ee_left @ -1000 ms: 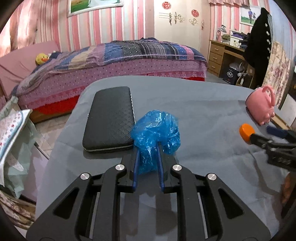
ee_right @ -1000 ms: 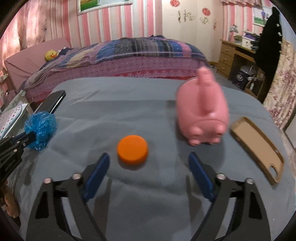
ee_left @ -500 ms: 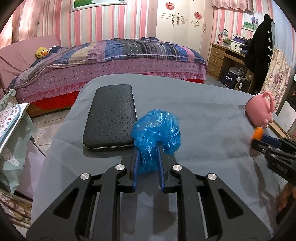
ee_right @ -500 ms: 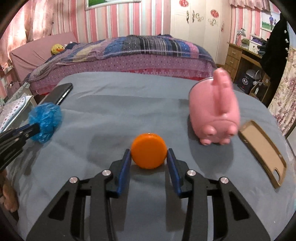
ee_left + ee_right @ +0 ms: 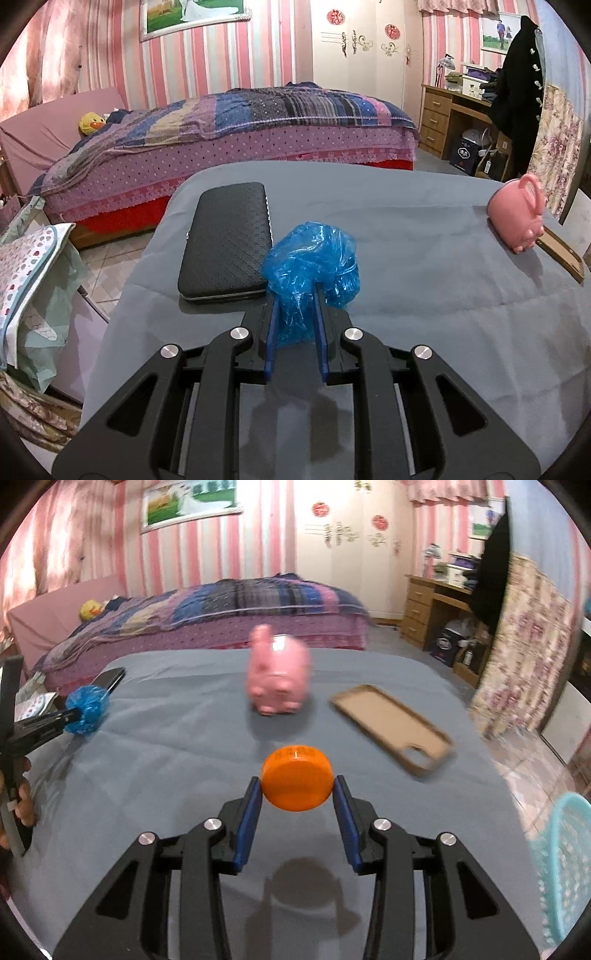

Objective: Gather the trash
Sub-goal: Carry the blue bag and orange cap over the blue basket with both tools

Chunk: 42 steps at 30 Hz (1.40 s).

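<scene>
Left gripper (image 5: 295, 314) pinches blue plastic wad (image 5: 312, 258) above grey table (image 5: 424, 266), beside black case (image 5: 227, 240). Right gripper (image 5: 297, 794) pinches orange cap (image 5: 296, 781) by edges above table; smooth rim may slip. Teal basket (image 5: 563, 867) at table's right.

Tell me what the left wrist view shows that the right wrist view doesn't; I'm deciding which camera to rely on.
Only the left wrist view shows the top of the black case beside the blue plastic wad.

Only the right wrist view shows the orange cap held off the cloth and the teal basket at the right edge.

Both show the pink piggy bank, the tan phone case, the wad and the gray cloth.
</scene>
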Each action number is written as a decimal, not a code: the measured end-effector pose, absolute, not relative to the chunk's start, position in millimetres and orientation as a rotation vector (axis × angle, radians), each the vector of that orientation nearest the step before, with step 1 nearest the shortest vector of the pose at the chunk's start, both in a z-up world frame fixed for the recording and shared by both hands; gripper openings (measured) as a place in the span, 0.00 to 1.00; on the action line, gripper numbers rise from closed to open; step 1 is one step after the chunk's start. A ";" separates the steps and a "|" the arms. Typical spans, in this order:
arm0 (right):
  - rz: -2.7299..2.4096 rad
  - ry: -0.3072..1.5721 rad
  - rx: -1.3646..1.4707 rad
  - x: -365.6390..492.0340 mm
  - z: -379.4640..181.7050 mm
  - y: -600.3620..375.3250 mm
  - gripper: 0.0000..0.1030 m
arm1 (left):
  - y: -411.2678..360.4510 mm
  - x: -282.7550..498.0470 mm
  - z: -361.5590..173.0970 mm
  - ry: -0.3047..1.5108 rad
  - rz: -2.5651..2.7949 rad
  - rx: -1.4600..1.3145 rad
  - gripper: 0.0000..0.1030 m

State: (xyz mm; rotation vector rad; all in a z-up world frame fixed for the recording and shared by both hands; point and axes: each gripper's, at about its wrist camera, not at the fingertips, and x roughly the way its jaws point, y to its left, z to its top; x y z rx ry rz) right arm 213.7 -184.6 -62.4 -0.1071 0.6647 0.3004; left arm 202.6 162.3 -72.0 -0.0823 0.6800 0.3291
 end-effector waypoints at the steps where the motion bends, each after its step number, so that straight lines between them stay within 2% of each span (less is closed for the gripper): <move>1: 0.286 0.663 -0.103 209.7 -61.3 -194.7 0.39 | 159.4 201.1 -69.8 0.677 0.331 -0.080 0.15; 17: 0.148 0.596 -0.009 183.8 -43.8 -332.0 0.39 | 38.7 192.8 -15.3 0.588 0.146 -0.059 0.15; 28: 0.048 0.558 0.035 177.4 -24.0 -382.3 0.39 | -39.5 203.0 -3.0 0.604 0.006 -0.046 0.15; 42: -0.183 0.540 0.080 163.6 -16.0 -483.1 0.39 | -189.4 214.0 10.5 0.578 -0.255 0.043 0.15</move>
